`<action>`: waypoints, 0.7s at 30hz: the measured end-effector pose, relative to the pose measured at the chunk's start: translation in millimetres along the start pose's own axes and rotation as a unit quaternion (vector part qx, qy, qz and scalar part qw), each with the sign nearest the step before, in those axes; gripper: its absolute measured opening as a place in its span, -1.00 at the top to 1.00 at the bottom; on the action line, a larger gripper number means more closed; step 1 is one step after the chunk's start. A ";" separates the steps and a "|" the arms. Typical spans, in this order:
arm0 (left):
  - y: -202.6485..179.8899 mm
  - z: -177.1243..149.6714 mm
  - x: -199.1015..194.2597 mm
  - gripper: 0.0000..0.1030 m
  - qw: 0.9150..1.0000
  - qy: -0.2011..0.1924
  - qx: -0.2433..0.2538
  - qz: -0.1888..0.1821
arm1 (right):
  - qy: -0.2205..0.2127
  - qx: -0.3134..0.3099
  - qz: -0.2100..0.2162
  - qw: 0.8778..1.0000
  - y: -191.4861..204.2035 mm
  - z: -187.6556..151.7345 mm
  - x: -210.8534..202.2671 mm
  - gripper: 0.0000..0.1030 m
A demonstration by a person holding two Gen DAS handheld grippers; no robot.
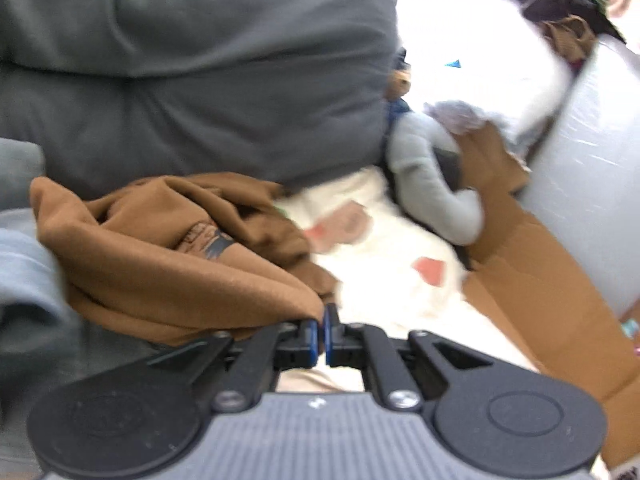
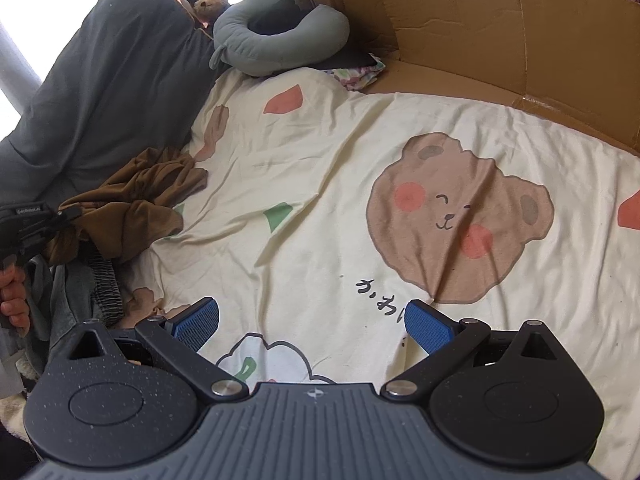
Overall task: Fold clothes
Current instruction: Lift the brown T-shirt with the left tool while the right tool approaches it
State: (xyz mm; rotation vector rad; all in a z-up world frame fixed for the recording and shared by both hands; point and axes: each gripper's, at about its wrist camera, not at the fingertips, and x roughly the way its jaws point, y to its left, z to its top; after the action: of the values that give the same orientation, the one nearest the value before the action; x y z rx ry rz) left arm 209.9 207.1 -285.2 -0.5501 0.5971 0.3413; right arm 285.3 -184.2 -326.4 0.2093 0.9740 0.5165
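Cream bedding printed with a bear covers the bed, with a grey pillow along its far side, a grey neck cushion beyond, and cardboard walling the other edge. My left gripper is clenched on a small pinch of the brown garment, right at an edge fold; the rest lies crumpled on the bed against the pillow, beside a heap of grey-blue clothes. My right gripper hangs released over the bare sheet, holding nothing, well apart from the garment. The risks I see: the pinch is thin, so a quick pull could let the cloth slip out, or I may have caught only one layer and drag the piece out twisted. Its folds are tangled, and part sits near the dark elastic waistband of another item, so lifting might snag that along. With just one corner held, the garment could swing and land bunched rather than flat unless my right takes a second corner. The left view is blurred, so I cannot tell how deep the cloth sits between the pads.
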 end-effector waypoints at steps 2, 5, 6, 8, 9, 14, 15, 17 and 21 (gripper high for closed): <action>-14.0 -5.1 -1.4 0.95 1.000 0.010 0.010 -0.025 | -0.002 0.004 0.003 1.000 -0.3 1.2 -0.8 -0.98; -33.5 -13.7 -3.3 0.95 0.997 0.030 0.027 -0.060 | -0.004 0.011 0.010 1.000 -1.4 2.8 -1.9 -0.98; -39.8 -17.2 -3.9 0.95 0.996 0.037 0.033 -0.071 | -0.004 0.013 0.013 1.000 -1.8 3.3 -2.2 -0.98; -51.8 -23.7 -5.3 0.95 0.993 0.051 0.045 -0.093 | -0.006 0.016 0.017 1.000 -2.6 4.1 -3.3 -0.98; -56.6 -26.4 -6.5 0.95 0.991 0.059 0.049 -0.105 | -0.006 0.018 0.020 1.000 -3.0 4.4 -4.0 -0.98; -84.5 -46.9 -5.2 0.95 0.977 0.106 0.088 -0.165 | -0.005 0.031 0.033 0.999 -5.7 4.3 -5.3 -0.97; -89.5 -51.7 -4.1 0.95 0.973 0.117 0.095 -0.177 | -0.006 0.033 0.034 0.999 -6.5 4.6 -5.6 -0.97; -97.8 -62.7 -3.0 0.95 0.964 0.141 0.107 -0.197 | -0.007 0.038 0.035 0.999 -8.7 5.2 -6.6 -0.97; -109.3 -85.4 -1.2 0.94 0.942 0.196 0.128 -0.242 | -0.011 0.051 0.031 0.998 -16.5 6.4 -8.5 -0.97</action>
State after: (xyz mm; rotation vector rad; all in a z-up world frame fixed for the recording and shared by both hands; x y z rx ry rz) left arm 221.3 69.9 -301.3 -0.4954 0.8502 -0.3193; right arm 292.1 -202.4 -323.1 0.3359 0.9758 0.5209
